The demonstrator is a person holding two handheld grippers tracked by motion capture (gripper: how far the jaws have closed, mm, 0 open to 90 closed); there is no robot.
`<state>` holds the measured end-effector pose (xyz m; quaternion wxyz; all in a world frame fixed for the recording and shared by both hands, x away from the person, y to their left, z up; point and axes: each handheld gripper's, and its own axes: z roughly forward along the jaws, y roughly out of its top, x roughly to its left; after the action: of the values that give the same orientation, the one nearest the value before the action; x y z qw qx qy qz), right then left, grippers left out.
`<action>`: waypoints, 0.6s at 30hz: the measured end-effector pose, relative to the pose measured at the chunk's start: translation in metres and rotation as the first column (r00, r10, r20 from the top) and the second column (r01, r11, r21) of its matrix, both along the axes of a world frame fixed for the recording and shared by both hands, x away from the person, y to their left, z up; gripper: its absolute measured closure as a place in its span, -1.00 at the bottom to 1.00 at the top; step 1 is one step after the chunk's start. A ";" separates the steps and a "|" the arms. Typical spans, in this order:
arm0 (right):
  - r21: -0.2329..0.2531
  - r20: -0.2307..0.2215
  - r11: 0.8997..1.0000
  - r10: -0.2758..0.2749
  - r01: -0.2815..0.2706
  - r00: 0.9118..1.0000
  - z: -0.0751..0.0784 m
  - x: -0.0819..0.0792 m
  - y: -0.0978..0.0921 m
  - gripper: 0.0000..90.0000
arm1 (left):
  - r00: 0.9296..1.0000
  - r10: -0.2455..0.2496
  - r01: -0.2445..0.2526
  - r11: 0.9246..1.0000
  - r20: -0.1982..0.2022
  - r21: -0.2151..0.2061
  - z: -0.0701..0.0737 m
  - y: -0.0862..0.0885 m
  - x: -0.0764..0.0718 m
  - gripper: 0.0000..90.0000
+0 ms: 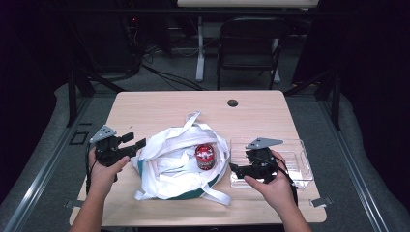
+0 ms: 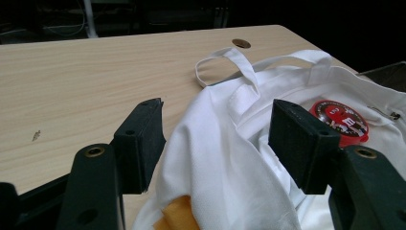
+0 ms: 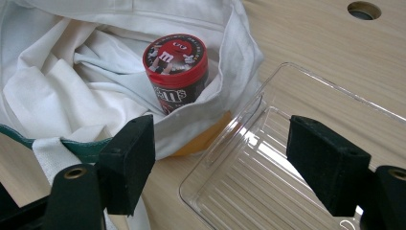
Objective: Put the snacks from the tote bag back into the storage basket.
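Note:
A white cloth bag [image 1: 174,162] with a green edge lies open in the middle of the wooden table [image 1: 159,108]. Inside it stands a candy tub with a red lid [image 1: 205,156] [image 2: 341,122] [image 3: 176,72]. My left gripper [image 1: 137,143] [image 2: 218,143] is open at the bag's left rim [image 2: 215,153], its jaws on either side of a fold of cloth. My right gripper [image 1: 235,169] [image 3: 225,163] is open just right of the bag, over the left end of a clear plastic tray [image 1: 295,152] [image 3: 268,158]. Something orange [image 2: 179,215] [image 3: 210,134] peeks out under the cloth.
A loop handle [image 2: 225,64] of the bag lies toward the table's far side. A round cable hole [image 1: 232,103] [image 3: 364,9] is near the far edge. Beyond the table stand a dark folding chair [image 1: 249,46] and a white desk leg [image 1: 199,48].

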<state>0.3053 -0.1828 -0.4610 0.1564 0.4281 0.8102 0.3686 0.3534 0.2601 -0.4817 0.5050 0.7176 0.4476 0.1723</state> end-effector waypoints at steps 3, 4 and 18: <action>0.003 0.005 1.000 0.004 -0.004 1.000 0.001 -0.001 0.001 -0.44 | 1.000 0.000 0.000 1.000 -0.002 0.000 0.000 0.000 0.000 -0.18; 0.001 0.006 1.000 0.006 -0.006 1.000 0.001 -0.001 0.002 -0.44 | 1.000 0.000 0.000 1.000 -0.003 0.000 0.000 0.000 0.000 -0.18; -0.051 0.024 0.996 0.067 -0.066 0.997 0.009 -0.014 0.027 -0.47 | 1.000 0.003 -0.003 1.000 -0.002 0.001 0.000 0.000 0.000 -0.18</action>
<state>0.2917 -0.1557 -0.4518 0.1652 0.3919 0.8310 0.3585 0.3532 0.2604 -0.4815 0.5038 0.7173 0.4492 0.1728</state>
